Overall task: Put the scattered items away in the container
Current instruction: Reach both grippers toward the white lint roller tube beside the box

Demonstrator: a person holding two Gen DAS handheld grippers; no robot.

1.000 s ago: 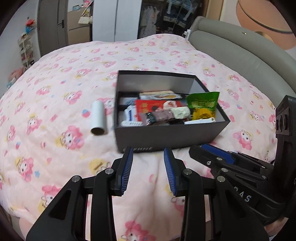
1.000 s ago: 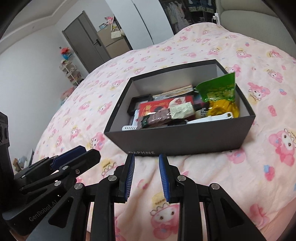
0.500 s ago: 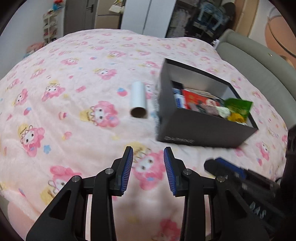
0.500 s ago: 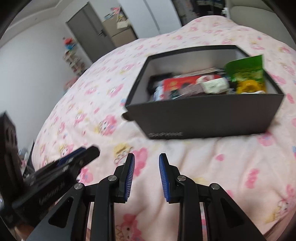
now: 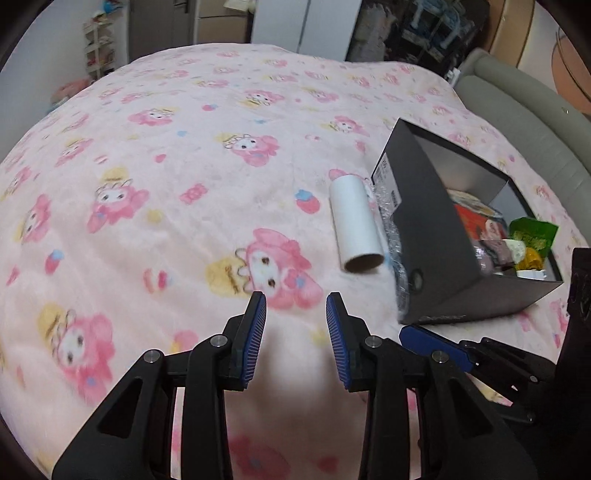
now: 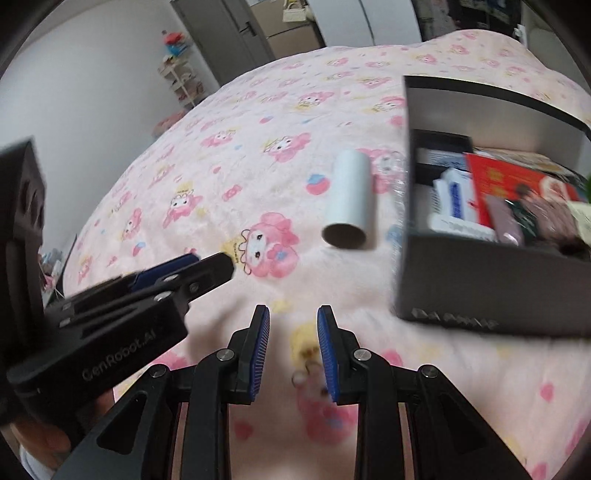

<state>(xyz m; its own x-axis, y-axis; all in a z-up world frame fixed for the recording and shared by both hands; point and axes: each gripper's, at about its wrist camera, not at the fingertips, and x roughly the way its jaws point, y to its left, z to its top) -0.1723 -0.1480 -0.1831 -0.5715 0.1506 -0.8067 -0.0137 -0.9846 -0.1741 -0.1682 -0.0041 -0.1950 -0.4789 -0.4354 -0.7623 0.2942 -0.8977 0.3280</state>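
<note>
- We see a bed (image 5: 192, 155) spread with a pink cartoon-print blanket; beyond it stand a grey door (image 6: 218, 33), white wardrobe panels (image 5: 306, 26) and a small shelf rack (image 5: 98, 48), with a grey padded headboard (image 5: 535, 122) at the right.
- We read "GenRobot.AI" on the body of the left claw (image 6: 207, 267) in the right wrist view; the lettering on the dark box (image 5: 432, 236) is too blurred to read.
- The box sits on the bed holding packets, a red one and a green one among them.
- A white roll (image 5: 356, 223) lies on its side on the blanket just beside the box's left wall, outside it, with crinkled clear plastic (image 5: 391, 229) between them.
- Compared with half a second ago, both views have swung left: the roll now sits nearer centre.
- Our left claw (image 5: 295, 332) and right claw (image 6: 293, 336) both gape empty above the blanket.
</note>
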